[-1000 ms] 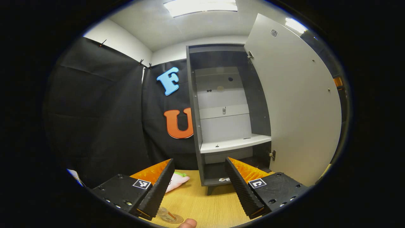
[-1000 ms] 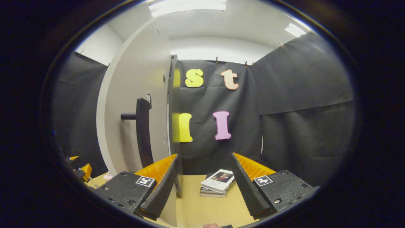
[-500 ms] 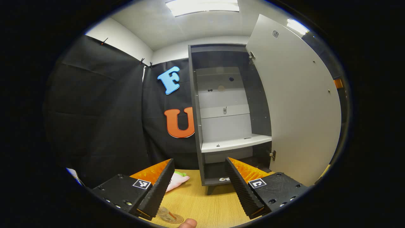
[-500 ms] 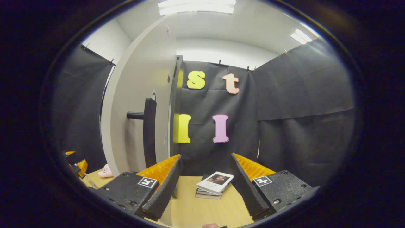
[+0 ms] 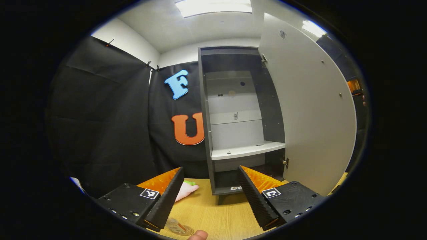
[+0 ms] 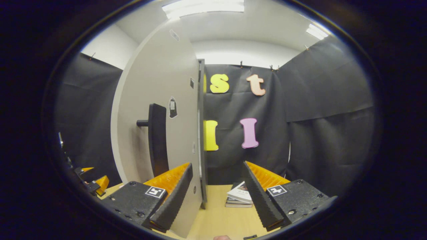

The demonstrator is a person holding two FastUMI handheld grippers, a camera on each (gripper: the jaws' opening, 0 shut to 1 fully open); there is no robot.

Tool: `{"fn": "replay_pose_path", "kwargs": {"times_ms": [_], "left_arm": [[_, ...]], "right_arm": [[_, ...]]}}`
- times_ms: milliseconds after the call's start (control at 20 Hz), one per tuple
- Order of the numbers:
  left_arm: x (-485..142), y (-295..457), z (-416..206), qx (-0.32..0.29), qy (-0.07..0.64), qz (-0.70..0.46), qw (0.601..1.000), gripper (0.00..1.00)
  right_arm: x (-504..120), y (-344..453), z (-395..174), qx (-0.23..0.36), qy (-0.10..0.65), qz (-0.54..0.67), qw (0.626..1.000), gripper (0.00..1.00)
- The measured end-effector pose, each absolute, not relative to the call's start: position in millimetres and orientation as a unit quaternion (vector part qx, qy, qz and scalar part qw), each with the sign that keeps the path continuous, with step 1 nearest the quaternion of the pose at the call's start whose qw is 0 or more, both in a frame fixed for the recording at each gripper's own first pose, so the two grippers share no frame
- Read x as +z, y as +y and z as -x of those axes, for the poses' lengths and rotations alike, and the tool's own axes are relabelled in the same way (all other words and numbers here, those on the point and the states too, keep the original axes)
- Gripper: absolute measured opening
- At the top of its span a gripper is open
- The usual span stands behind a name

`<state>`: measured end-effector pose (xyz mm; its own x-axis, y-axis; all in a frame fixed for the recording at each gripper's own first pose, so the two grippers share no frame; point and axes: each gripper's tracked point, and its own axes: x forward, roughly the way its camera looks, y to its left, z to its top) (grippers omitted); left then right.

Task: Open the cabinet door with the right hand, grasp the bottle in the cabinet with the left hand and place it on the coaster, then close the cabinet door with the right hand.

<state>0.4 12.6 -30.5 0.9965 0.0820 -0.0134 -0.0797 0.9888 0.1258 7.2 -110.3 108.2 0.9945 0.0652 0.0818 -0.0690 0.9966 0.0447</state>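
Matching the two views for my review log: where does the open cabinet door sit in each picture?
Left gripper view: the cabinet door fills the right side, swung open, its inner face showing.
Right gripper view: the same door stands left of centre, outer face showing, with its dark handle.
Shared landmark: the wooden table.

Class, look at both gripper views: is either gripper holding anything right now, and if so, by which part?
Nothing is held. The left gripper and the right gripper both stand open with no object between their fingers.
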Motion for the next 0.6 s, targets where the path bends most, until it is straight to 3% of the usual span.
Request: {"fn": "replay_pose_path", "kwargs": {"times_ms": [600], "left_arm": [[-42, 22, 1, 0.022, 0.024, -0.048, 0.998, 0.96]], "right_arm": [[110, -39, -16, 0.085, -0.034, -0.015, 0.996, 0.96]]}}
